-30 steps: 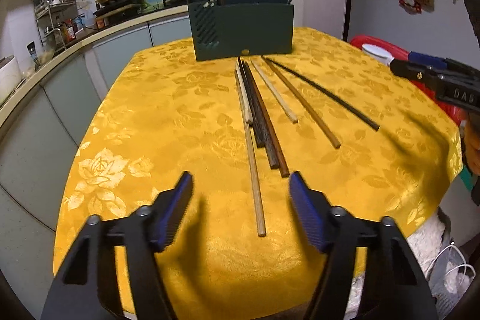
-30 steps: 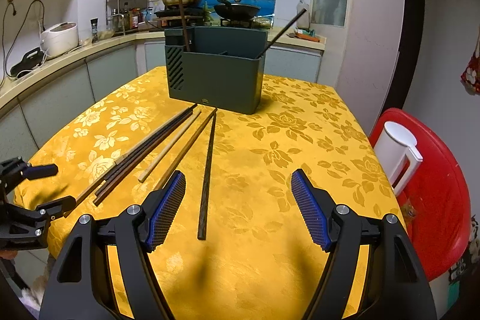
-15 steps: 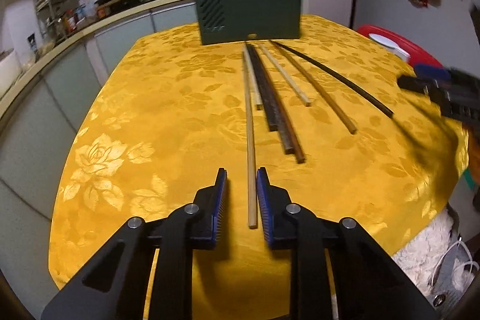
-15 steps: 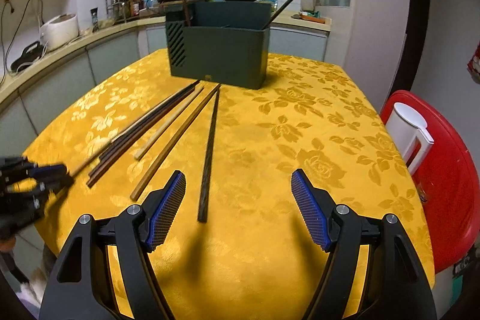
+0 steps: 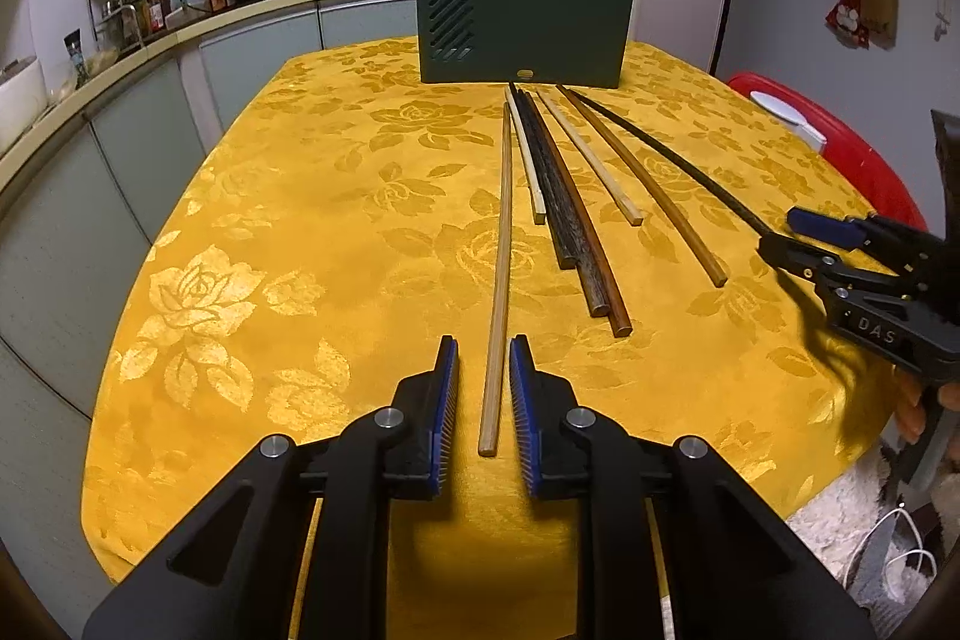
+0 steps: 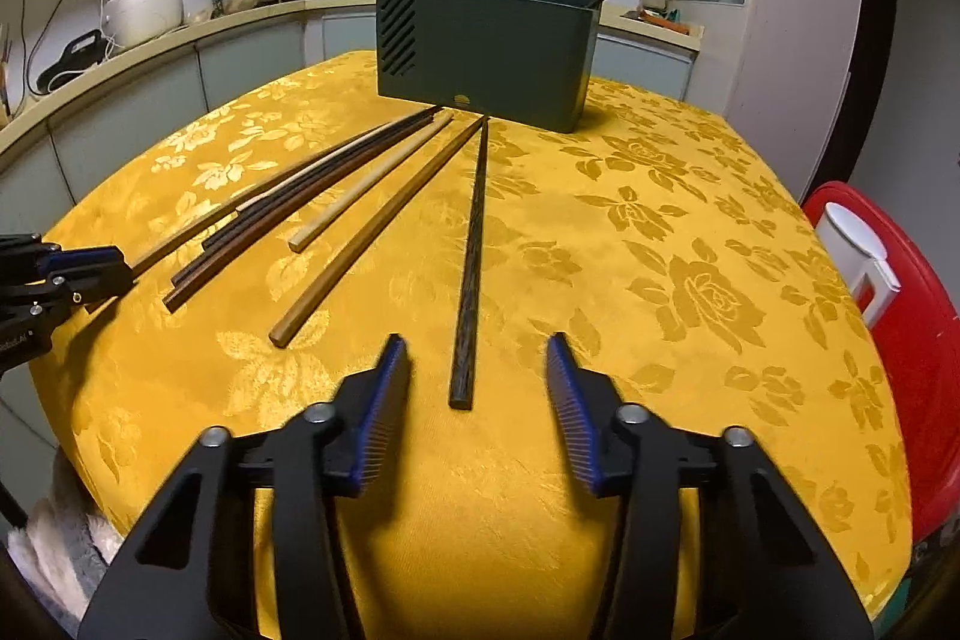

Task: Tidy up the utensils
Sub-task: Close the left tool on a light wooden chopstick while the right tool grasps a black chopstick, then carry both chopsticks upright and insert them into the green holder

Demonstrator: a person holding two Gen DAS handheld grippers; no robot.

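Several chopsticks lie fanned on the yellow tablecloth in front of a dark green utensil holder (image 5: pixel 522 25), which also shows in the right wrist view (image 6: pixel 486 40). My left gripper (image 5: pixel 483 358) straddles the near end of a long light wooden chopstick (image 5: pixel 501 268); its jaws are narrowed with a small gap either side, not touching it. My right gripper (image 6: pixel 477 358) is half open around the near end of a black chopstick (image 6: pixel 471 268). Two chopsticks stand in the holder.
A red stool (image 6: pixel 894 316) with a white container (image 6: pixel 855 244) stands right of the table. A kitchen counter (image 5: pixel 120 58) with appliances runs along the left. The table's front edge (image 5: pixel 480 550) lies just under both grippers.
My left gripper went from wide open to nearly closed around the light chopstick and then held. My right gripper moved forward and down over the black chopstick's end, its jaws narrowing.
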